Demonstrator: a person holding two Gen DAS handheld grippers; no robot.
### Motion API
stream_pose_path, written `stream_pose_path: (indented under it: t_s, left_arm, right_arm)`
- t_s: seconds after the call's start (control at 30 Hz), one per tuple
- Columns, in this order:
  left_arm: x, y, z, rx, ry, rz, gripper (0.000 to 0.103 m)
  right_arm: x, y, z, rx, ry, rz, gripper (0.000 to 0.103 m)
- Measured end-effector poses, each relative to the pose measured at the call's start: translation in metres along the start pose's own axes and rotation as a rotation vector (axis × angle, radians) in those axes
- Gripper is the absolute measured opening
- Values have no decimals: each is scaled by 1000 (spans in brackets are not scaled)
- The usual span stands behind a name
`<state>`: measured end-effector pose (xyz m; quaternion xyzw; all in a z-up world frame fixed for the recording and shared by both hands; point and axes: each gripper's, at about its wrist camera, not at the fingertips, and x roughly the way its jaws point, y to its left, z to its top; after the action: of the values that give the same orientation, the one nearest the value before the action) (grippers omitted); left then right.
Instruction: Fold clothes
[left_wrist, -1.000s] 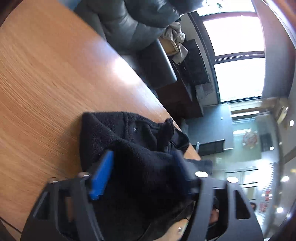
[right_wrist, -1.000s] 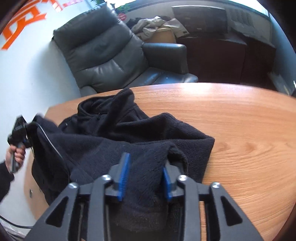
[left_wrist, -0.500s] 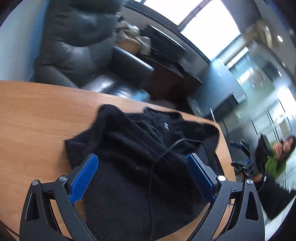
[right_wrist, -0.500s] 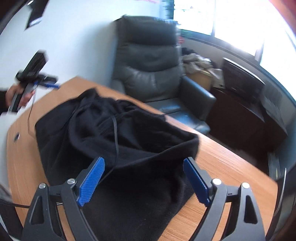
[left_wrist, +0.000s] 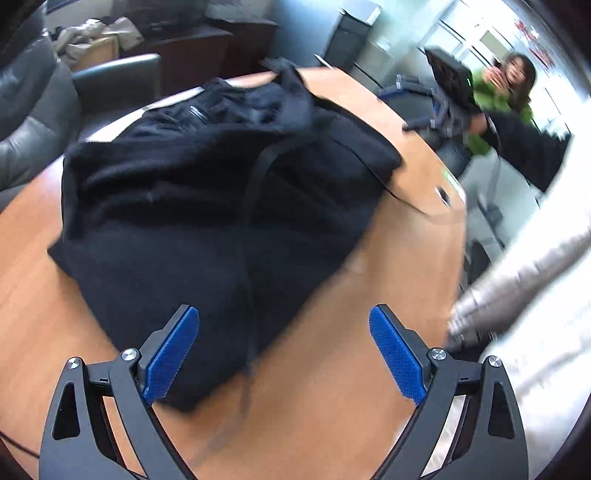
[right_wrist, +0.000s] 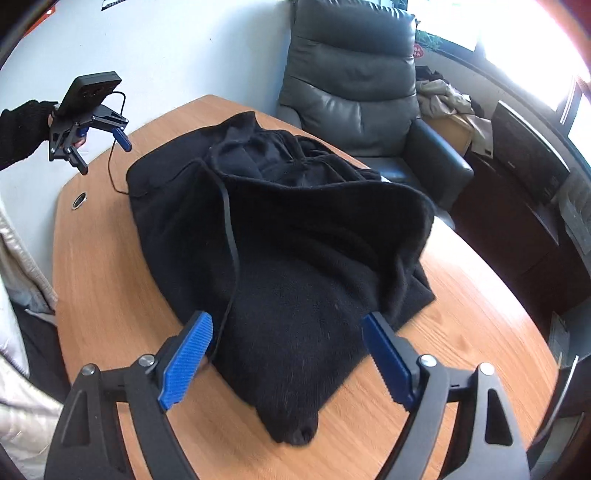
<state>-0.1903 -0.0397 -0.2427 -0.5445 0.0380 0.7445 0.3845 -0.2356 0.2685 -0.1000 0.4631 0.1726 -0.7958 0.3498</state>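
Note:
A black fleece garment (right_wrist: 303, 236) lies bunched and partly folded on the wooden table (right_wrist: 480, 317). It also shows in the left wrist view (left_wrist: 207, 206). My right gripper (right_wrist: 286, 350) is open and empty, hovering above the garment's near end. My left gripper (left_wrist: 284, 347) is open and empty above the garment's near edge; it also shows in the right wrist view (right_wrist: 99, 142), held up past the table's far left edge. A thin black cable (right_wrist: 231, 240) lies across the garment.
A grey leather armchair (right_wrist: 354, 74) stands behind the table. A dark cabinet (right_wrist: 524, 184) is at the right. A person in green (left_wrist: 498, 96) sits beyond the table. Pale quilted fabric (left_wrist: 535, 266) hangs at the table's side. A cable grommet (right_wrist: 78, 200) is set in the table.
Both grippers let go of the black garment, opened wide and pulled back and up. The garment now lies loose on the table.

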Motion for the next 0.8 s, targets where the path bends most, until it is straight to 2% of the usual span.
stream_pose_path:
  t_s: [0.1,0.23,0.3,0.4,0.43,0.5,0.57,0.63,0.7,0.8]
  left_arm:
    - [25,30,39,-23,-91,3,95]
    - [62,88,89,-118,-170,22,94]
    - [72,119,95,-198,-175,45,94]
    - [70,146,83,-259,-207,88,84]
    - [68,153,77,-280,-222,104,84]
    - [59,170,66,-337,-266,176,84]
    - [51,188,57,-392,-276,252,84]
    - [45,193,54,-404,-272,262,84]
    - [35,184,60,-363,-289,287,84]
    - [21,169,80,-277,-335,288,88]
  right_arm:
    - [44,-11,18,32,-42,22,87]
    - [98,-35,47,66,-81,-48,87]
    - [121,-50,57,90,-68,-101,87]
    - [141,-78,54,171,-21,-196,87]
    - [140,-87,49,211,-32,-219,87]
    - [132,-104,38,289,-62,-284,87]
    - [124,-118,29,355,-59,-363,87]
    - [116,-131,24,397,-51,-411,87]
    - [103,-135,29,378,-70,-369,87]
    - [88,-129,53,264,-112,-266,87]
